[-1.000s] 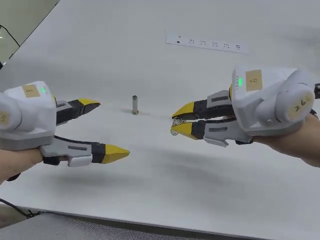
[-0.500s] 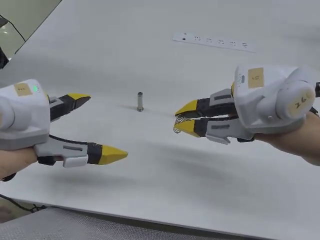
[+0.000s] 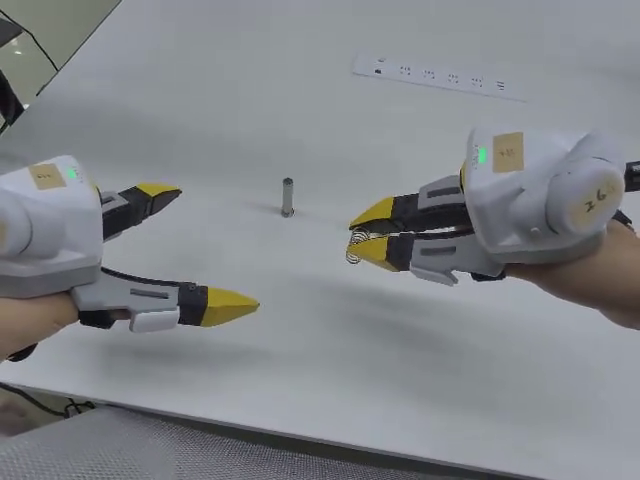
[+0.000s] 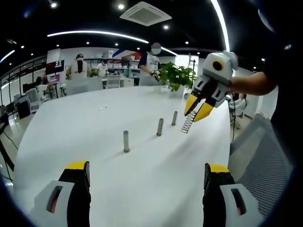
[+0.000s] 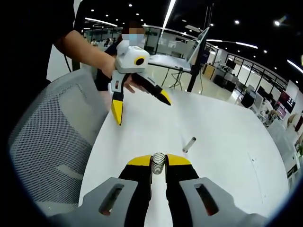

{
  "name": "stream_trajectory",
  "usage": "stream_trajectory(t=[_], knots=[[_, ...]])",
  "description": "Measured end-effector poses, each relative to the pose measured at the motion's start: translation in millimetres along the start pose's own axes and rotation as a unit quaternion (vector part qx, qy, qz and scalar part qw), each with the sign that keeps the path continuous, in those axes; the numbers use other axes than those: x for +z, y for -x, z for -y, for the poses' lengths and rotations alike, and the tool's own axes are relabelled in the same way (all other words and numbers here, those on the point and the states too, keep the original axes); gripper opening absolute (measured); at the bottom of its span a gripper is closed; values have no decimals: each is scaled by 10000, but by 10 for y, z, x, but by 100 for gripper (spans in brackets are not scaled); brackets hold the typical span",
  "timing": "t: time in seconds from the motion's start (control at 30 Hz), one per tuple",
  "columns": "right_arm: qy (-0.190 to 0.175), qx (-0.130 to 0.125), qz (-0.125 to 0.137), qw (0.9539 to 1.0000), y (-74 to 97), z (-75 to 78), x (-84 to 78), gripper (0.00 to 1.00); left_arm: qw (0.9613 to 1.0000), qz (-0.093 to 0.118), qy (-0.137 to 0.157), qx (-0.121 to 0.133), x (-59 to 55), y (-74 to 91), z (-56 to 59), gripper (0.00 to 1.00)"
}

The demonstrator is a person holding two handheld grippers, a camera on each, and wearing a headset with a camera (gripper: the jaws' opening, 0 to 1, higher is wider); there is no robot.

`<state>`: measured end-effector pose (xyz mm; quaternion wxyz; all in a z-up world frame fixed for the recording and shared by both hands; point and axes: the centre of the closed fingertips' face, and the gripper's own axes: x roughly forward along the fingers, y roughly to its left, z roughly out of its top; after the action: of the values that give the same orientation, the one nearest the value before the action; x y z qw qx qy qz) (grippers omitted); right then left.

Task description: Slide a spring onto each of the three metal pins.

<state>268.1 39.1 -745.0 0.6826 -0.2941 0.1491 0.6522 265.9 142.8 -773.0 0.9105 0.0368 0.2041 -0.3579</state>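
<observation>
On the white table (image 3: 300, 350), about mid-width, one bare metal pin (image 3: 288, 197), upright, well apart from either gripper. To its right, the right gripper (image 3: 354, 238), jaws pinched on a spring (image 3: 351, 250), coil hanging slantwise off the yellow tips, above the tabletop, clear of the pin. To its left, the left gripper (image 3: 210, 245), jaws spread wide, nothing between them. Bare surface all round the pin and between the two grippers. Near table edge close below both hands. Toward the far side, a power strip (image 3: 438, 78), well apart from the work. In the left gripper view, a row of three: nearest pin (image 4: 126, 141) bare, next pin (image 4: 160, 126) seemingly wrapped in coils, farthest pin (image 4: 174, 117) too small to tell. In the right gripper view, just off the table edge, a mesh chair (image 5: 52, 137).
</observation>
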Motion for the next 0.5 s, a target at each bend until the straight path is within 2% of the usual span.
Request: stream_trajectory(t=[0.23, 0.5], knots=[[-184, 171, -97, 9996, -84, 21, -32, 8, 10000, -19, 37, 16, -42, 10, -11, 98], [-392, 347, -149, 9985, -172, 75, -18, 8, 10000, 10, 74, 32, -30, 18, -39, 98]])
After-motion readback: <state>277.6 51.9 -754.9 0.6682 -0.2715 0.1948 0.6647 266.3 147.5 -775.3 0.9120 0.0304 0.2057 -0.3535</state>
